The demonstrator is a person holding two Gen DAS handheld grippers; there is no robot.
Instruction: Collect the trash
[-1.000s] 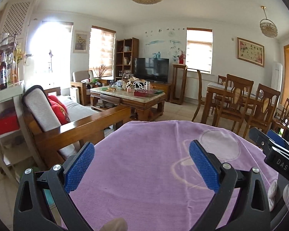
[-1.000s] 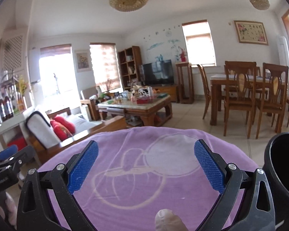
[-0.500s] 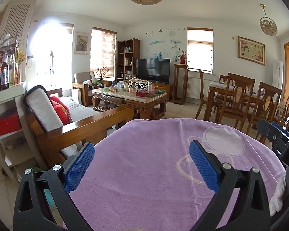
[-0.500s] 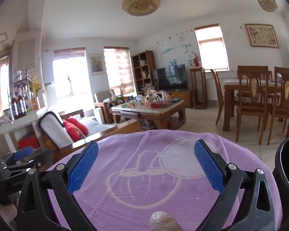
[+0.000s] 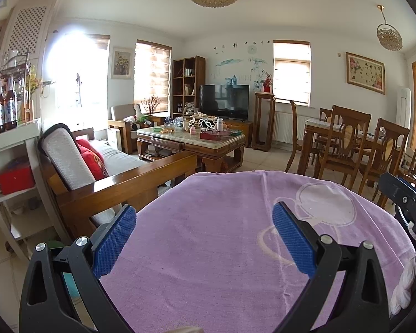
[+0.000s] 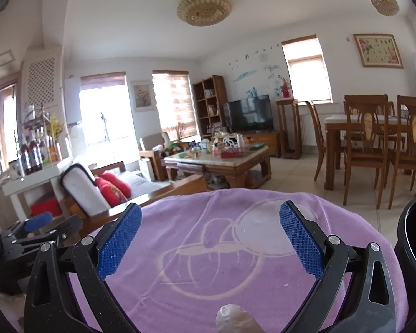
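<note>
My left gripper [image 5: 205, 237] is open over a purple cloth-covered table [image 5: 208, 263], nothing between its blue pads [image 5: 115, 240]. My right gripper [image 6: 210, 240] is also open above the same cloth [image 6: 208, 272]. A small whitish, translucent object [image 6: 233, 319] lies at the bottom edge of the right wrist view, near the gripper's base; what it is I cannot tell. A black bin [image 6: 413, 238] stands at the right edge. Each gripper shows in the other's view: the right gripper [image 5: 402, 197], the left gripper [image 6: 38, 233].
Something white and crumpled [image 5: 402, 285] sits at the cloth's right edge. A wooden sofa [image 5: 111, 177] with red cushions stands to the left, a cluttered coffee table [image 5: 191, 138] beyond, dining chairs [image 5: 344, 144] to the right, a white shelf [image 5: 11, 149] with bottles at far left.
Both views have tilted up a little and show more ceiling. The pale object at the bottom of the left wrist view has almost slipped out of frame. Both grippers stay open.
</note>
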